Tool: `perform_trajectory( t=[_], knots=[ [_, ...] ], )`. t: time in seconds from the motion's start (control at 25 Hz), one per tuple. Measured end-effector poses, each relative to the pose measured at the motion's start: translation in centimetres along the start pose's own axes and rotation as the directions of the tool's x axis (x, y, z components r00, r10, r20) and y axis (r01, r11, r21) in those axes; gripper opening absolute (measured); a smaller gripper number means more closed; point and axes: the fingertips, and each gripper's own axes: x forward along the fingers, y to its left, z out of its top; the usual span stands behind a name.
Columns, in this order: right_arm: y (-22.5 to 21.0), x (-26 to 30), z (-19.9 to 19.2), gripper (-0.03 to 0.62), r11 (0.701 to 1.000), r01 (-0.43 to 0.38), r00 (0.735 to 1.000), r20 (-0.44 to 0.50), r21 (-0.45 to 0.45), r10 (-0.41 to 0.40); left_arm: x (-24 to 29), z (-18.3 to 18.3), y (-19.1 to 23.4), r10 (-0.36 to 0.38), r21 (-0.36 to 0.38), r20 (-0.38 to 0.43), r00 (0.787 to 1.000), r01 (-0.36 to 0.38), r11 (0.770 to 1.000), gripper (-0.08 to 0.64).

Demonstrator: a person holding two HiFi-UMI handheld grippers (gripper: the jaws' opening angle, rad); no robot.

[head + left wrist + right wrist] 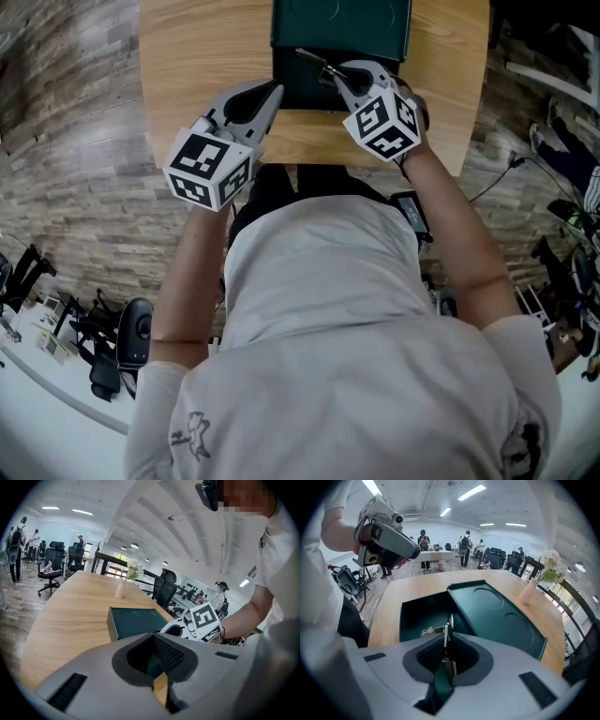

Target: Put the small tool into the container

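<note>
Plainly the pale wooden worktop (187, 56) carries only the task's things, filling the upper part of the head view. A vase of flowers (529, 590) stands well away at its far end, in the right of the right gripper view.

On the worktop sits the dark green container (281, 82). Its lid (342, 23) is thrown open and lies flat beyond it, which leaves the box free to be entered from above. The person stands close against the near edge, with both arms reaching over it.

The left gripper (274, 94) rests low at the container's near left corner. Its jaws are drawn together with nothing between them. I judge that it is parked there to stay out of the way, or to steady the box if needed.

The right gripper (335, 75) tilts steeply down over the open box. Its jaws are nearly closed, pinching the small tool (447, 637), a slim metal piece that looks like a clipper. The tool sticks out past the jaw tips. It hangs directly above the dark interior, not yet on the bottom, so it should fall inside when let go.
</note>
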Motion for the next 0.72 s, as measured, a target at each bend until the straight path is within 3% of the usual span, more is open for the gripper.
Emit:
perform_trajectory(
  t=[0.28, 0.72],
  knots=[
    [1.6, 0.8, -0.5, 0.126, 0.981, -0.152, 0.987, -0.030, 0.122, 0.156, -0.4, 0.0, 0.0, -0.008, -0.001, -0.006, 1.000, 0.008, 1.000, 0.006],
    [2.1, 2.1, -1.5, 0.189, 0.978, -0.148, 0.983, -0.082, 0.150, 0.161, -0.8, -0.2, -0.4, -0.030, -0.014, 0.000, 1.000, 0.030, 0.999, 0.006]
  ],
)
